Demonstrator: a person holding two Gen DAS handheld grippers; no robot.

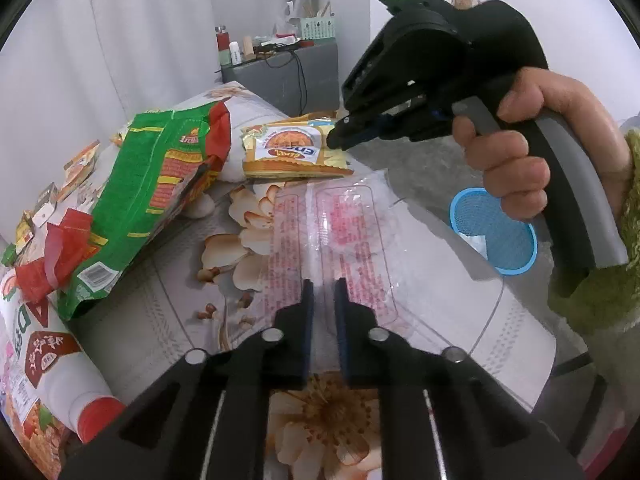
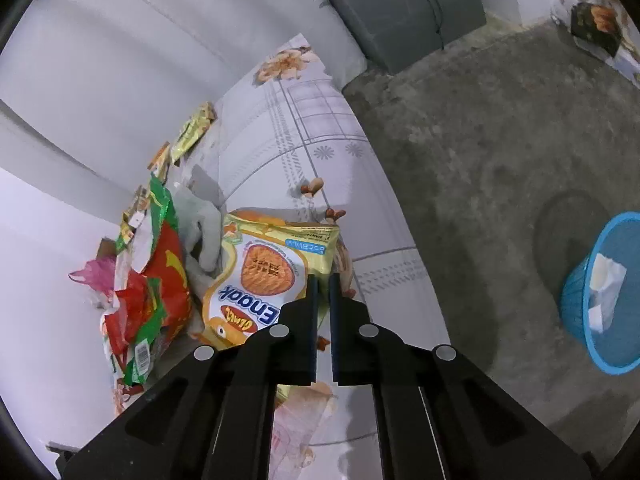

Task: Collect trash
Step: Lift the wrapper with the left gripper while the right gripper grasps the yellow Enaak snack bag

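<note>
On the flowered table [image 1: 460, 320], a yellow snack packet [image 1: 292, 154] at the far edge was pinched by the nearly closed right gripper [image 1: 340, 138], evidently for the blue basket [image 1: 500, 236] on the floor at right, while the left gripper [image 1: 324, 292], jaws narrowly parted, was held over a clear wrapper [image 1: 340, 240], its grip unclear.

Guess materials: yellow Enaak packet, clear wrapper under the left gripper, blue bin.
Yellow Enaak packet: likely printed plastic film, glossy; crimped serrated edge, creases.
Clear wrapper: thin transparent plastic with red print; the floral cloth shows through, with glare on the wrinkles.
Blue bin: looks like moulded plastic, matte, with fine mesh walls.
</note>
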